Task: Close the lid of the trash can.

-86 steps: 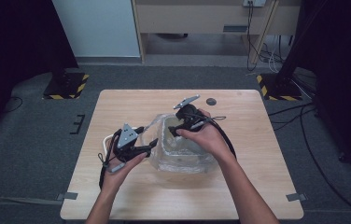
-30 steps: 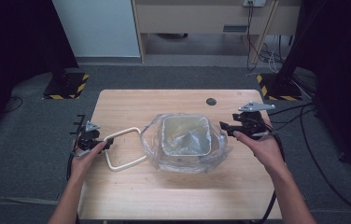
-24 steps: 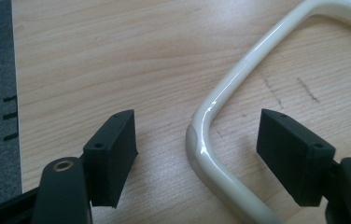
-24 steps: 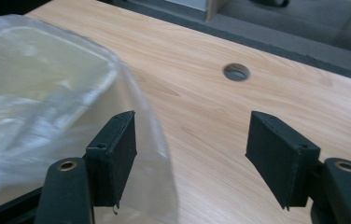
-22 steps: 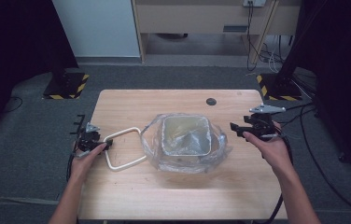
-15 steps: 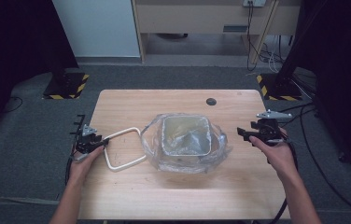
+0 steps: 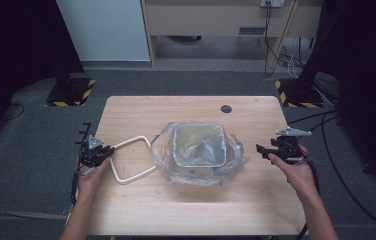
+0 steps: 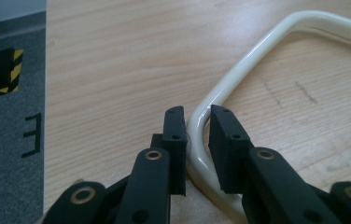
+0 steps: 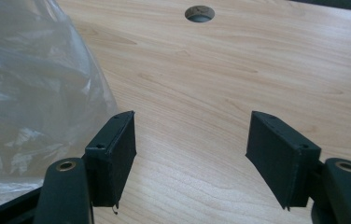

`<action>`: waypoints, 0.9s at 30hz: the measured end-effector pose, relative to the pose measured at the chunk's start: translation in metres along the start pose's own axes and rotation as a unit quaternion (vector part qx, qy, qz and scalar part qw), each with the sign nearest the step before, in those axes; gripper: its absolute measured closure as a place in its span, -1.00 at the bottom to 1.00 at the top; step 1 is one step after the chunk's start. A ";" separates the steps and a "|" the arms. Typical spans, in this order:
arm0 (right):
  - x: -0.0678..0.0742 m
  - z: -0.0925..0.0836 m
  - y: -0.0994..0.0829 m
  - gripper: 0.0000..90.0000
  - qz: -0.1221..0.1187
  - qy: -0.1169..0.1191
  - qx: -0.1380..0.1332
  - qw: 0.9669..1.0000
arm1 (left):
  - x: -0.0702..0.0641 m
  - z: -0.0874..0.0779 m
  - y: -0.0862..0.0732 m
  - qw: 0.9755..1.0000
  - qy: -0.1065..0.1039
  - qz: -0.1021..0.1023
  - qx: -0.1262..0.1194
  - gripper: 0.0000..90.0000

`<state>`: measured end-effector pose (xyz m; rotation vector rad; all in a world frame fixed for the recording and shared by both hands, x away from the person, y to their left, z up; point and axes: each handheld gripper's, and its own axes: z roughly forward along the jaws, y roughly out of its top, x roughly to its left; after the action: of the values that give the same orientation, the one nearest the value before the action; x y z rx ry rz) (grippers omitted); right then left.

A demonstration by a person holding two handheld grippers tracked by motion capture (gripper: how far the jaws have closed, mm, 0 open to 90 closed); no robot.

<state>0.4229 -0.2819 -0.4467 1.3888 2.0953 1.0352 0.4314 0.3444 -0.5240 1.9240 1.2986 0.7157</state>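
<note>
Step in hand: gripping the cream loop handle (image 8: 220,93), which lies flat on the worktop (image 7: 196,210) left of the bag-lined bin (image 7: 199,146). The left hand-held gripper (image 8: 197,123) has just been closing, its jaws now pinching the handle. The right hand-held gripper (image 9: 190,140) stands wide open, empty, beside the bag. Next, likely: lift the handle toward the bin, keeping the grip firm.

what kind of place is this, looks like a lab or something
Probably a lab or recording room, not a home: a bare wooden table on grey carpet, black stands with hazard-striped bases, and loose cables on the floor.
</note>
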 end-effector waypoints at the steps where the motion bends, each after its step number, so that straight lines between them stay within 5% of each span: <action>1: 0.000 0.002 -0.002 -0.27 -0.002 0.000 0.001 1.000 | -0.001 -0.002 0.002 1.000 0.002 0.002 -0.005 0.71; 13: 0.005 0.008 -0.009 -0.27 -0.003 -0.008 0.006 1.000 | 0.001 -0.023 0.017 0.999 0.004 0.005 -0.045 0.73; 27: 0.000 0.003 -0.010 -0.27 -0.003 -0.013 0.000 1.000 | 0.000 -0.063 0.045 0.994 0.012 0.023 -0.102 0.74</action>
<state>0.4190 -0.2829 -0.4559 1.3875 2.0791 1.0107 0.4079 0.3480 -0.4505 1.7894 1.1505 0.8631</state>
